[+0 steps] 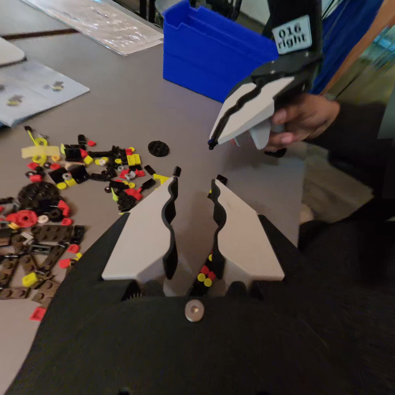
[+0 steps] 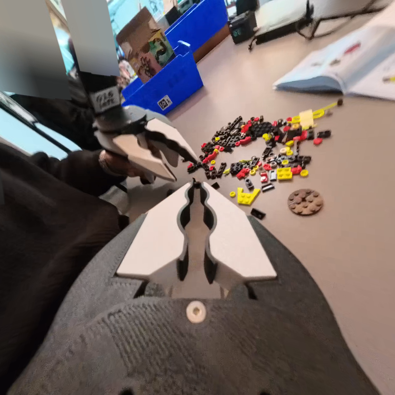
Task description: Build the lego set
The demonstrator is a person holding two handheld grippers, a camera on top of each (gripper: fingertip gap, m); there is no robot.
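Black tiny lego piece (image 2: pixel 194 183) is sitting pinched in the right gripper (image 2: pixel 196 185); left gripper (image 1: pixel 194 181) is hanging apart, so I'd be steadying before mating.

The left gripper (image 1: pixel 194 183) hides part of the brick pile (image 1: pixel 70 192), which the left edge also cuts. The booklet (image 2: pixel 350 70) runs off the right edge, its pages blurred. The tiny black piece (image 2: pixel 195 184) at the right gripper's (image 2: pixel 197 185) tips is too small to identify.
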